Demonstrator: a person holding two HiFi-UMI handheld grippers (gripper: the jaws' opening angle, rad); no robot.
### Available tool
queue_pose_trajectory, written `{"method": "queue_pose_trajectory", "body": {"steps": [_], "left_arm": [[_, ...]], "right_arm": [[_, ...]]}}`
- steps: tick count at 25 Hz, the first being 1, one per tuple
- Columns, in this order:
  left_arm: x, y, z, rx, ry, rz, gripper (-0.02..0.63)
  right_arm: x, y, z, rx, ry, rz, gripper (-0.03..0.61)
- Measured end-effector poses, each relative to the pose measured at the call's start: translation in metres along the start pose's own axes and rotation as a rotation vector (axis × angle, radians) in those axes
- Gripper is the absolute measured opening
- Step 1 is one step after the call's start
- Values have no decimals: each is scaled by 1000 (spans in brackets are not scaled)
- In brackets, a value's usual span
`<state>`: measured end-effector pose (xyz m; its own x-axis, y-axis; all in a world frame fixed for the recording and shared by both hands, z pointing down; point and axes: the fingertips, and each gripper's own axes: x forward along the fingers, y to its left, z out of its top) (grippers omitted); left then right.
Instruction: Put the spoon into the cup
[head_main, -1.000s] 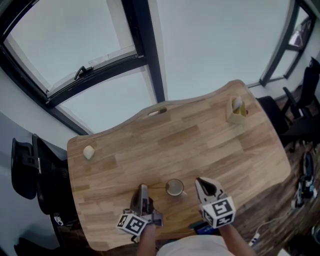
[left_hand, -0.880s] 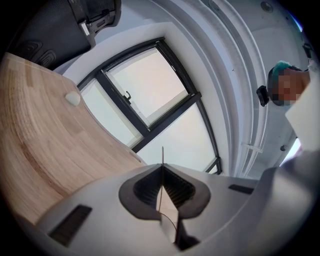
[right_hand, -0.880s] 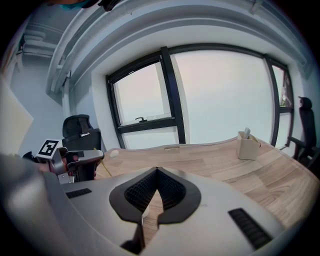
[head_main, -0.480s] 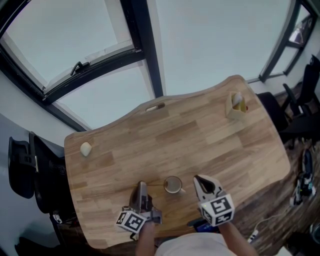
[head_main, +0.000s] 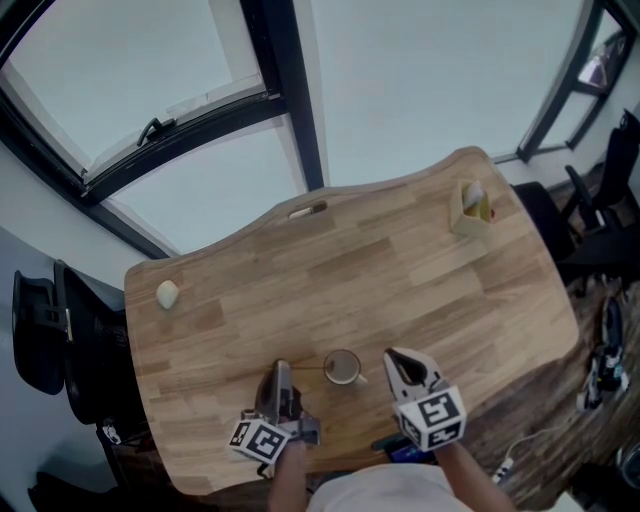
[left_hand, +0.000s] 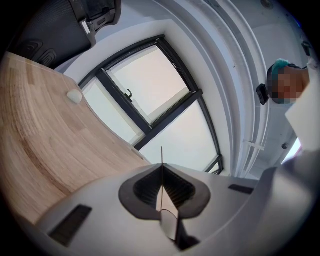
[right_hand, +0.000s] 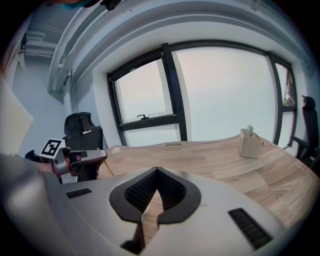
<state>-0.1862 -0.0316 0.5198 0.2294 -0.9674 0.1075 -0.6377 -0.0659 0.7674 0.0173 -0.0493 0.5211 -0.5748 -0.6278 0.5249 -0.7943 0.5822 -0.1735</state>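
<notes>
One cup (head_main: 343, 368), one spoon (left_hand: 168, 220) clamped in left gripper (head_main: 281, 367); right gripper (head_main: 390, 356) closed, empty.

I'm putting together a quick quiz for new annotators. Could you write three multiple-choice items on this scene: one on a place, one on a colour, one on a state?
1. Where does the cup stand?
A. between the left gripper and the right gripper, near the table's near edge
B. at the far right corner
C. on the chair

2. What colour is the box at the far right corner?
A. red
B. beige
C. black

3. How is the left gripper?
A. wide open, empty
B. shut on the spoon
C. shut on the cup

Answers:
1 A: the head view shows the cup between both grippers.
2 B: it looks beige in both views that show it.
3 B: the left gripper view shows the jaws closed on the thin spoon.
</notes>
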Motion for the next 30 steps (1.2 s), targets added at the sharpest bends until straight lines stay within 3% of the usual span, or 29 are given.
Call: {"method": "queue_pose_trajectory", "body": {"steps": [4,9,30], "left_arm": [[1,-1,-2,4,5,-3,3],[3,-2,-6,12,18,-5,3],[10,-3,-16,49,53,-13,3]], "right_arm": [[2,-6,0,-1,-34,-16,-3],[-1,-1,-4,5,23,-3,-3],[3,-2,-5,-6,19,2,-3]]}}
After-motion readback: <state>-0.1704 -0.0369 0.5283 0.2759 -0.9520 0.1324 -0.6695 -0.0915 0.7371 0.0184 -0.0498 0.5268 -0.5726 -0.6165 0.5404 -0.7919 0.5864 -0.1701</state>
